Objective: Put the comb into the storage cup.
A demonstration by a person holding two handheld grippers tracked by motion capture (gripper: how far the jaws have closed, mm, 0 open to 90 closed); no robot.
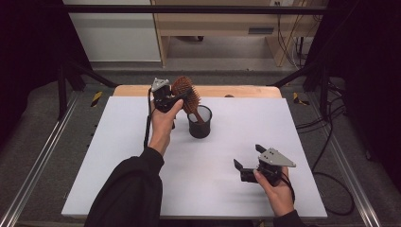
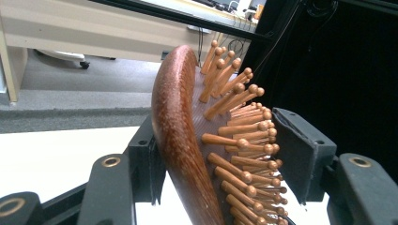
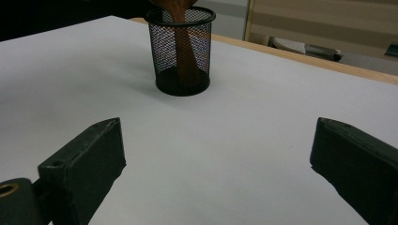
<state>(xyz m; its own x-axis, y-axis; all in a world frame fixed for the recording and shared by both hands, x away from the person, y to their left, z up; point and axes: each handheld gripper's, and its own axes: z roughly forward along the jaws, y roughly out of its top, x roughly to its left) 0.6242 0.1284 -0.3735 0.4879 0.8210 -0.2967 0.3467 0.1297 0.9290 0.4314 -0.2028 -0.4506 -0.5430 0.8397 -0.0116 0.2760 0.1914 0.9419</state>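
At the far middle of the white counter, a black mesh cup is standing upright, and a wooden hairbrush is leaning out of it with its handle down inside the mesh and its head up above the rim. Seen from above, the left tool is sitting at the brush head, raised off the counter in the person's left hand, whose dark sleeve is entering from the bottom edge. Along the left gripper view, the hairbrush is standing between the two black jaws: the smooth brown back is lying against the left pad, while the knobbed bristles are pointing toward the right pad, which is standing just beside their tips with a narrow gap showing. The left tool is therefore spread about the brush head rather than pinching it. Near the right front of the counter, the right tool is resting low in the right hand, well apart from the cup. Along the right gripper view, its jaws are standing wide apart with bare counter between them, and the mesh cup is showing farther off with the brush handle visible through the mesh.
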